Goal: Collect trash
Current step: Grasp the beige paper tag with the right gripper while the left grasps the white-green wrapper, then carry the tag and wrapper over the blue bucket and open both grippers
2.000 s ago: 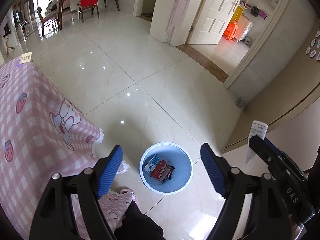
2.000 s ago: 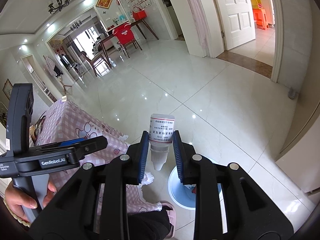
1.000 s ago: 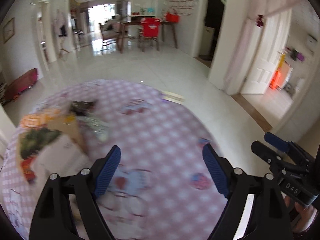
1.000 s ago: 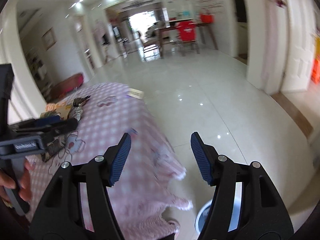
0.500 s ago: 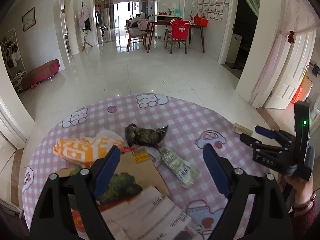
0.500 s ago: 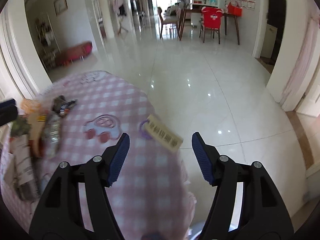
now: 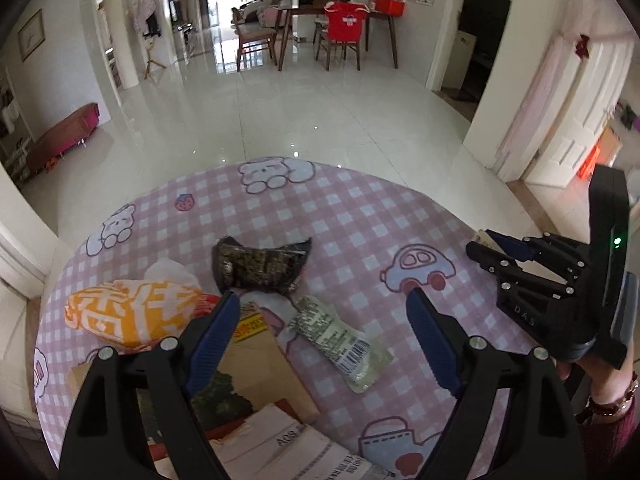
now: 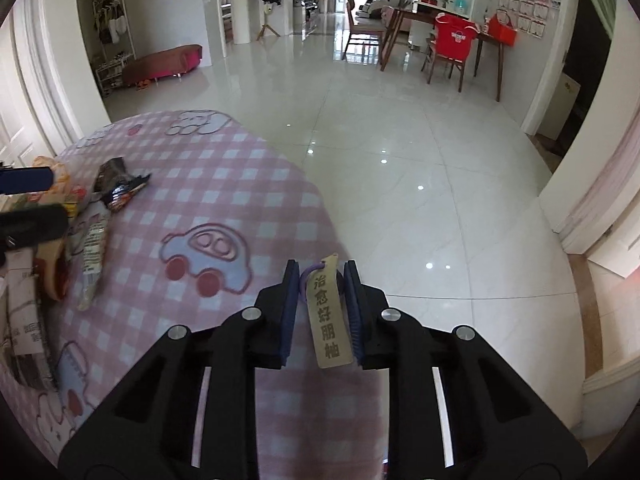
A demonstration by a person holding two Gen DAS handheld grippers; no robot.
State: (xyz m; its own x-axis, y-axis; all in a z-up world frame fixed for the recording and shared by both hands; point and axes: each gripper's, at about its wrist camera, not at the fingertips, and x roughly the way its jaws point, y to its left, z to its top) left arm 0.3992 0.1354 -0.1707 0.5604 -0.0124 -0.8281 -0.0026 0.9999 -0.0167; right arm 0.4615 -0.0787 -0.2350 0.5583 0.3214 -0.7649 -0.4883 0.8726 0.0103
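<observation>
My right gripper is closed around a tan paper tag with dark characters and a purple loop, at the right edge of the pink checked table. The right gripper also shows in the left wrist view. My left gripper is open and empty above the table, over a clear wrapper. A dark crumpled packet lies just beyond it. An orange and white wrapper lies to the left.
A brown envelope and printed papers lie at the near left of the table. Glossy tiled floor spreads beyond the table edge. A dining table with a red-covered chair stands far back.
The right gripper dropped the white bottle over the blue bin, swung back to the table and closed on the tan tag. The left gripper turned from the bin to the table's trash, staying open.
</observation>
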